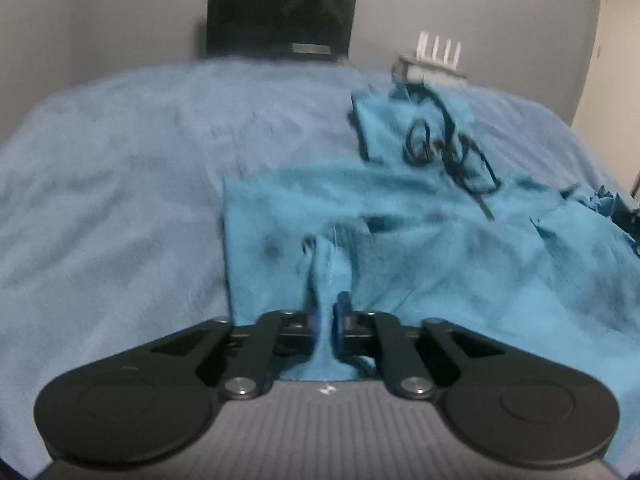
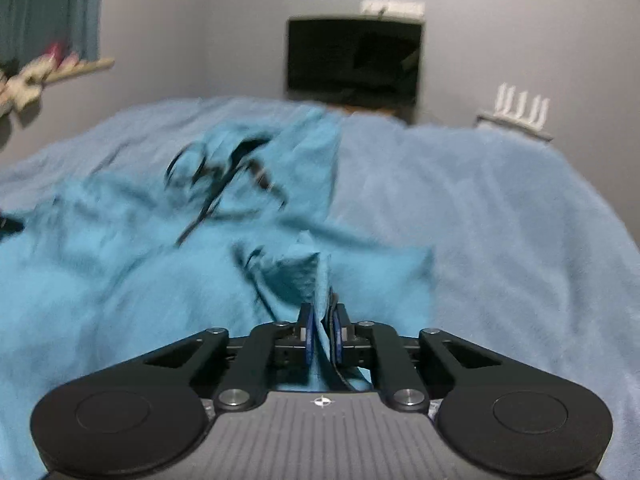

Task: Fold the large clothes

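A large teal garment (image 1: 420, 216) with a black printed design (image 1: 448, 148) lies rumpled on a light blue bedspread (image 1: 120, 168). My left gripper (image 1: 327, 320) is shut on a pinched fold of the garment's near edge. In the right wrist view the same garment (image 2: 120, 272) spreads to the left, its black print (image 2: 224, 176) blurred. My right gripper (image 2: 323, 332) is shut on another raised fold of the garment, with a thin black cord caught beside the cloth.
The bedspread (image 2: 500, 220) covers the whole bed. A dark screen (image 1: 282, 20) stands against the grey wall behind it, also in the right wrist view (image 2: 354, 60). A white router with antennas (image 1: 436, 60) sits at the far right. A curtain (image 2: 48, 8) hangs at the left.
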The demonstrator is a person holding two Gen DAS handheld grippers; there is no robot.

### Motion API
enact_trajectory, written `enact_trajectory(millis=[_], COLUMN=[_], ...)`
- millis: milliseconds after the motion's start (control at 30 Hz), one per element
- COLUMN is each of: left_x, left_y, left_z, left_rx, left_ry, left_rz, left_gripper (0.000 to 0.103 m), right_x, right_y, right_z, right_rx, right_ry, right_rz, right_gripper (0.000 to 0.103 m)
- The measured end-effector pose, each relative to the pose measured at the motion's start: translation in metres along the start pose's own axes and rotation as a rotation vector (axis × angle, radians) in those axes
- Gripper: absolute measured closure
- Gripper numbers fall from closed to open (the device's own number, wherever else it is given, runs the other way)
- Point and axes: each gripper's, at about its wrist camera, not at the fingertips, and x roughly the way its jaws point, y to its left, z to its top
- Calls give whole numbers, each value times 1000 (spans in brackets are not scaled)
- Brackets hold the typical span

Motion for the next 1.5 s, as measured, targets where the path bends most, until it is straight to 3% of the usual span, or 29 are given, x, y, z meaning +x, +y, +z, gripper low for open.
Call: enact_trajectory(millis=[133,233,333,367,400,433,500,567,667,767,833,900,1000,1167,1333,1400,1500], left_x=[3,21,17,12,3,-7,-32,-52,-65,-52,-39,-40,-53,-94,-145,-157,-165], left_y=[-15,-20,-28,-28,-29,-29,-42,-61,-100,-138,-150,-147,-136,-105,-90,-87,-81], left_z=[6,0,0,1,2,2,-2,-9,-31,-58,-77,-91,-96,-102,-101,-101,-108], left_rx=[81,117,121,100,84,77,81,93,116,203,279,289,247,-27,-207,-263,-360], left_ry=[-91,-12,-27,-30,-33,-46,-81,-123,-131,-21,61,92,114,106,15,-11,12], left_rz=[147,229,315,326,315,300,281,258,124,55,85,111,146,186,190,186,175], left_gripper=[103,100,72,50,36,36,36,34,31,30,30,30,30,30,29,24,23], right_x=[6,36,50,43,34,22,-8,-34,-51,-41,-35,-36,-44,-74,-103,-114,-115], right_y=[-3,-3,-6,-4,-2,1,12,29,55,71,73,65,35,-9,-16,-16,-16], right_z=[18,21,16,15,15,14,8,-1,-20,-42,-61,-75,-78,-83,-88,-98,-107], right_rx=[-1,-35,1,11,14,11,-18,-37,-61,-90,-152,-171,-48,258,453,499,579], right_ry=[-57,30,110,96,81,55,-8,-53,-66,13,47,60,74,70,13,17,62], right_rz=[-80,-146,-166,-170,-176,-187,-209,-168,-77,-82,-133,-174,-269,-239,-123,-81,-24], right_gripper=[95,87,73,66,48,39,38,38,38,38,36,30,30,33,29,26,24])
